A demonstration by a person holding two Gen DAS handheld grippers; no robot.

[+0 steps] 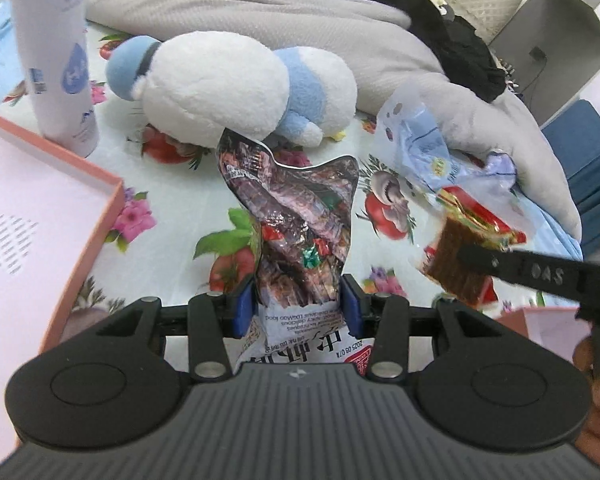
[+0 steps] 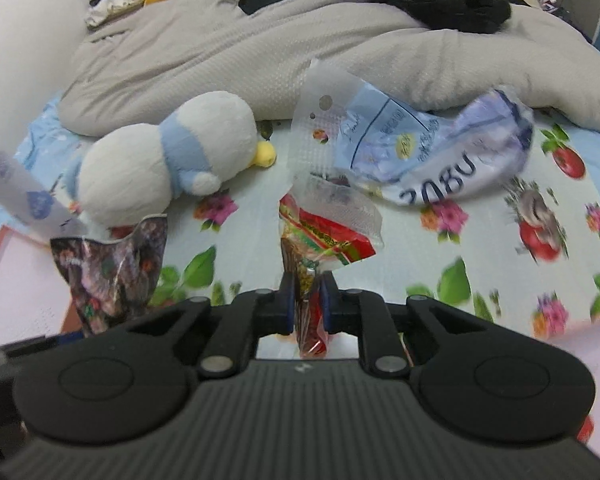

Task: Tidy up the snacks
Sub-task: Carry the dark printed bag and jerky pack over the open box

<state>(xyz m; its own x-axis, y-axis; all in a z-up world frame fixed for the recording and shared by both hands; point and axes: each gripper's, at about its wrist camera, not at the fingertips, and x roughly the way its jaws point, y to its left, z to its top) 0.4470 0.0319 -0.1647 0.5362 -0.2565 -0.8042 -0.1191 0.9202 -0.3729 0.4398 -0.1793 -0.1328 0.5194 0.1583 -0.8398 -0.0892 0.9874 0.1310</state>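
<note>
While both grippers hold snacks above the floral sheet (image 2: 400, 248), nothing lies in the pink box (image 1: 40, 216) as far as visible: sorting is early. Left gripper (image 1: 298, 308): jaws half-closed, clamping one dark foil snack bag (image 1: 296, 220). Right gripper (image 2: 307, 304): jaws nearly together, pinching one red-wrapped snack strip (image 2: 324, 236). One pale-blue packet (image 2: 432, 152) remains on the sheet. Non-snacks: one plush toy (image 1: 220, 84), one white bottle (image 1: 56, 56).

Open floral sheet (image 2: 440, 248) in the near centre and right; blocked far by plush toy (image 1: 220, 84), grey blanket (image 2: 228, 52) and blue bag (image 2: 440, 152), left by white bottle (image 1: 56, 56) and pink box (image 1: 32, 216).
</note>
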